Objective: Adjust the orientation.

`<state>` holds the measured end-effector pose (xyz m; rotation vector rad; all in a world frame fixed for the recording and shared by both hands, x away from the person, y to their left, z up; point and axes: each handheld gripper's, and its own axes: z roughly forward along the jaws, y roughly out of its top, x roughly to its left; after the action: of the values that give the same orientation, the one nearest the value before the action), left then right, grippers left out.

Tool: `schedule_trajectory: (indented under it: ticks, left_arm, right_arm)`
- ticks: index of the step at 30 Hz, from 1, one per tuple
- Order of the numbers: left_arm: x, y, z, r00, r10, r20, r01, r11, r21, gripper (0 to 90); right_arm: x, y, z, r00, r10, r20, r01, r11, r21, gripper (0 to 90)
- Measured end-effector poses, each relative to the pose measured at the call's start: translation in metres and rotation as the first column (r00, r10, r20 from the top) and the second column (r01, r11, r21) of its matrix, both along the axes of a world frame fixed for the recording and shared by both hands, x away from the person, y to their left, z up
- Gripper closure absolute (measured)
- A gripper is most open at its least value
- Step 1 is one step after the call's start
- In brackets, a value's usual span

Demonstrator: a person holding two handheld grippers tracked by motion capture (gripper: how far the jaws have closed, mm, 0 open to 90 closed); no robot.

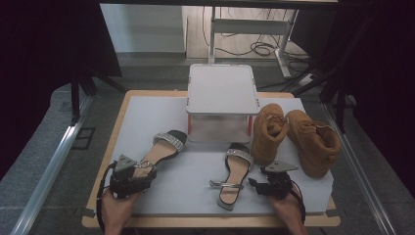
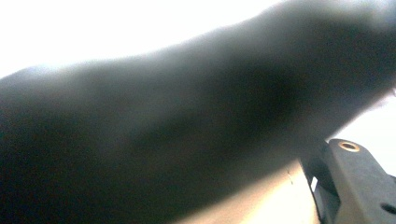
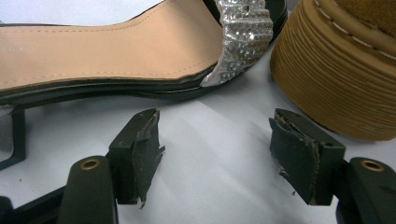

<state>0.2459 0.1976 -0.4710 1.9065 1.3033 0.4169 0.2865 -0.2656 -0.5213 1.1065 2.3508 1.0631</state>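
Two black sandals with rhinestone straps lie on the white mat (image 1: 191, 181). The left sandal (image 1: 164, 147) lies on a slant, and my left gripper (image 1: 142, 171) sits at its heel end. In the left gripper view a dark blurred shape (image 2: 187, 126) sits right against the camera, with one finger (image 2: 359, 179) at the lower right; the grip itself is hidden. My right gripper (image 1: 255, 184) (image 3: 215, 144) rests open on the mat just right of the right sandal (image 1: 235, 171) (image 3: 116, 51), with nothing between its worn pads.
Two tan boots (image 1: 269, 132) (image 1: 315, 142) stand at the right; one ribbed boot sole (image 3: 336, 70) is close to my right gripper. A white box-like stand (image 1: 222, 93) sits at the back middle. The wooden table edge (image 1: 210, 221) runs along the front.
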Motion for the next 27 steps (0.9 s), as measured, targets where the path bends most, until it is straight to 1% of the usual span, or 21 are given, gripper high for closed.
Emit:
schedule_trajectory:
  ticks: [6, 10, 11, 13, 20, 27]
  left_arm:
    - [0.002, -0.015, 0.002, 0.9992, -0.038, 0.008, 0.038, 0.9993, 0.000, 39.0]
    - [0.006, -0.026, 0.002, 0.9983, -0.056, 0.014, 0.056, 0.9984, 0.002, 39.0]
    - [0.006, -0.026, 0.002, 0.9983, -0.056, 0.014, 0.056, 0.9984, 0.002, 39.0]
    - [0.010, -0.034, 0.002, 0.9976, -0.067, 0.016, 0.067, 0.9977, 0.007, 39.0]
    - [0.021, -0.053, -0.002, 0.9957, -0.090, 0.018, 0.090, 0.9959, 0.009, 39.0]
    - [0.035, -0.067, -0.006, 0.9956, -0.090, 0.025, 0.090, 0.9959, -0.011, 39.0]
  right_arm:
    - [0.000, 0.000, 0.000, 1.0000, 0.000, 0.000, 0.000, 1.000, 0.000, 32.5]
    - [0.000, 0.000, 0.000, 1.0000, 0.000, 0.000, 0.000, 1.000, 0.000, 32.5]
    - [0.000, 0.000, 0.000, 1.0000, 0.000, 0.000, 0.000, 1.000, -0.001, 32.5]
    - [0.000, 0.000, 0.000, 1.0000, 0.000, 0.000, 0.000, 1.000, 0.000, 32.5]
    - [0.000, 0.000, 0.000, 1.0000, 0.000, 0.000, 0.000, 1.000, 0.000, 32.5]
    - [0.000, 0.000, 0.000, 1.0000, 0.000, 0.000, 0.000, 1.000, 0.000, 32.5]
